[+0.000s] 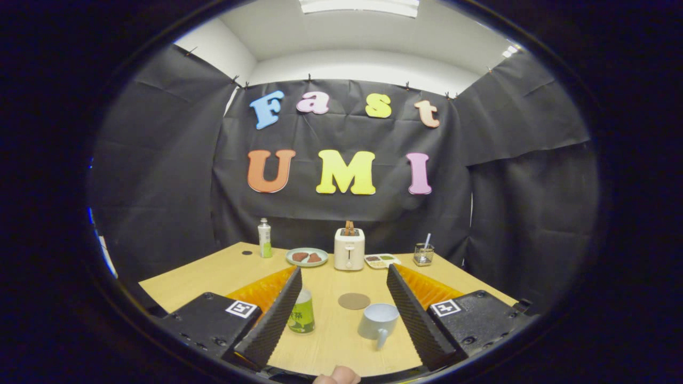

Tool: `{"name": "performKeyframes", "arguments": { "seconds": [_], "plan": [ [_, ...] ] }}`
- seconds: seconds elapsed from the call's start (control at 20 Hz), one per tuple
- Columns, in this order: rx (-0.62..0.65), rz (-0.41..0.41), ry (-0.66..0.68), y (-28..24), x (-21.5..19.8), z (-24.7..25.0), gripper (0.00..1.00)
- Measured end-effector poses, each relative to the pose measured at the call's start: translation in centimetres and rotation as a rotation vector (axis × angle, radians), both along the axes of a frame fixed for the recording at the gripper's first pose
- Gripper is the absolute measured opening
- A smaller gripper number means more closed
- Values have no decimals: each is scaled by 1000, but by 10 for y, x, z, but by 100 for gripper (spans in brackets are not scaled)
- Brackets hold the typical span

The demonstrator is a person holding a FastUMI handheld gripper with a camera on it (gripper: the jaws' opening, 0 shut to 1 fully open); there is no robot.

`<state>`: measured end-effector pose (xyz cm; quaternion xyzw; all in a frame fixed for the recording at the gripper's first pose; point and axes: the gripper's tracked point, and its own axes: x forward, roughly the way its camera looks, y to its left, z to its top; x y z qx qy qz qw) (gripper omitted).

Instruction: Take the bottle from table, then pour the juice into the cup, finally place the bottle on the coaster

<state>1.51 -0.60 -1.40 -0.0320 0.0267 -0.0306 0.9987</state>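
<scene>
1. The gripper (341, 309) hangs above the near table (213, 274), its fingers spread wide and holding nothing.
2. Between them stand the green bottle (302, 313), just beside the left finger, and the pale cup (378, 321) on the right.
3. The round coaster (354, 301) lies bare just beyond them.
4. Judging from this, every step remains: taking, pouring, placing.

**No legible text**

Label on green bottle (302, 313), near, just beside the left finger's inner face: dark characters, too small to read. On the gripper (344, 273), fingers spread wide and pressing on nothing: one square black-and-white coded tag per finger base, left tag (241, 308) and right tag (445, 307), pattern only, no letters or digits. Front of toaster (349, 249), far centre: small dark mark, illegible. Label on far-left bottle (264, 239): unreadable.
</scene>
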Motion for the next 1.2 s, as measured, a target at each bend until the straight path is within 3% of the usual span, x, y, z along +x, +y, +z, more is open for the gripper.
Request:
{"name": "performKeyframes", "arguments": {
  "seconds": [0.15, 0.3, 0.4, 0.6, 1.2],
  "plan": [
    [24, 5, -22, -2, 0, 3, 100],
    [-2, -73, 22, -17, 3, -5, 100],
    [23, 24, 2, 15, 12, 2, 100],
    [-65, 1, 38, 7, 30, -15, 100],
    [49, 75, 120, 48, 78, -69, 100]
  ]
}}
